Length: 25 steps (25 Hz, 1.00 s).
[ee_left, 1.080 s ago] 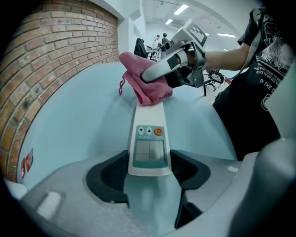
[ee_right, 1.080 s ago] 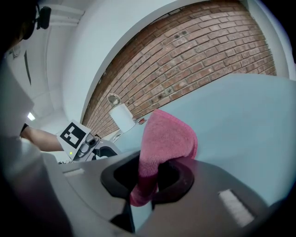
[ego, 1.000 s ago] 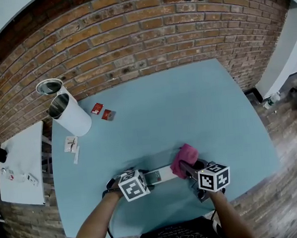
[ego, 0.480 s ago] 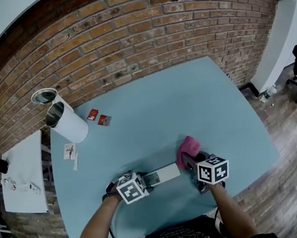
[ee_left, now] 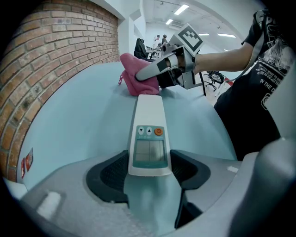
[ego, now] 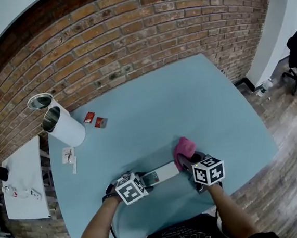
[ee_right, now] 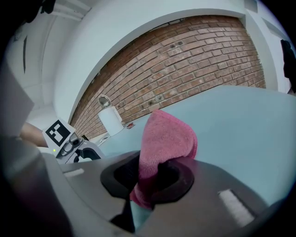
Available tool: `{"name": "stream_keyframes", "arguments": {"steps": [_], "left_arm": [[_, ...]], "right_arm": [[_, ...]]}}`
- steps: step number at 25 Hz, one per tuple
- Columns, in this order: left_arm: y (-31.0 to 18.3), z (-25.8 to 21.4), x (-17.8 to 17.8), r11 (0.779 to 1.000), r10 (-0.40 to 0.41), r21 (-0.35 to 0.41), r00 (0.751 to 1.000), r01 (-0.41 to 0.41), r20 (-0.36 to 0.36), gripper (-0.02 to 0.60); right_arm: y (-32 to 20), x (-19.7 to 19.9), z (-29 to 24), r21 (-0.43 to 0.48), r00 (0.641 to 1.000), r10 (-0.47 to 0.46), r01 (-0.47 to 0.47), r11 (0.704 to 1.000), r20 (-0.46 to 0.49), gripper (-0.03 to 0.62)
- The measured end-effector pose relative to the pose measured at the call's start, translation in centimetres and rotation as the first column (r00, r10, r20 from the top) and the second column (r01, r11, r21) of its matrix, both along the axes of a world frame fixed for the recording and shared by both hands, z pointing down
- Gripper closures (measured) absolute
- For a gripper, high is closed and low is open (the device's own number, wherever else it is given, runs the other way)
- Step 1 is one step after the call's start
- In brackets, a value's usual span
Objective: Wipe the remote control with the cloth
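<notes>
The white remote control (ego: 162,173) lies on the blue table (ego: 188,101), and my left gripper (ego: 146,180) is shut on its near end. In the left gripper view both pads press the sides of the remote (ee_left: 149,134) beside its small screen, below an orange button. My right gripper (ego: 187,163) is shut on a pink cloth (ego: 183,149) that rests against the remote's far end. The left gripper view shows the cloth (ee_left: 136,74) bunched at that end under the right gripper (ee_left: 159,69). From the right gripper view, the cloth (ee_right: 164,143) stands up between the jaws of the right gripper (ee_right: 152,178).
A white cylinder (ego: 63,126) lies on its side at the table's back left, with small red packets (ego: 95,120) and a white card (ego: 68,155) near it. A brick wall (ego: 130,34) runs behind. A white side table (ego: 21,180) stands to the left.
The right gripper has turned a little with the cloth at the remote's far end. The left gripper and the remote have stayed put.
</notes>
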<state>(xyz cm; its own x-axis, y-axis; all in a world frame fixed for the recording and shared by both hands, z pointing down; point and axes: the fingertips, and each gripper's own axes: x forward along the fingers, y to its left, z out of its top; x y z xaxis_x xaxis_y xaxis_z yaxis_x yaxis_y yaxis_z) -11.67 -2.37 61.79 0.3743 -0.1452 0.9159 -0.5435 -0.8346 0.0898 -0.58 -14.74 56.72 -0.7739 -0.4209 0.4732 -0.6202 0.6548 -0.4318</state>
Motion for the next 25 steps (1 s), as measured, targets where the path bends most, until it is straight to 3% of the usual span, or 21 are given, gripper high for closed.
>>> {"name": "stream_keyframes", "arguments": {"steps": [25], "left_arm": [[0.0,-0.2,0.1,1.000,0.000,0.018,0.999,0.001,-0.033,0.302]], "right_arm": [[5.6,2.4,-0.3,0.000,1.000,0.027,-0.027,1.000,-0.009,0.528]]}}
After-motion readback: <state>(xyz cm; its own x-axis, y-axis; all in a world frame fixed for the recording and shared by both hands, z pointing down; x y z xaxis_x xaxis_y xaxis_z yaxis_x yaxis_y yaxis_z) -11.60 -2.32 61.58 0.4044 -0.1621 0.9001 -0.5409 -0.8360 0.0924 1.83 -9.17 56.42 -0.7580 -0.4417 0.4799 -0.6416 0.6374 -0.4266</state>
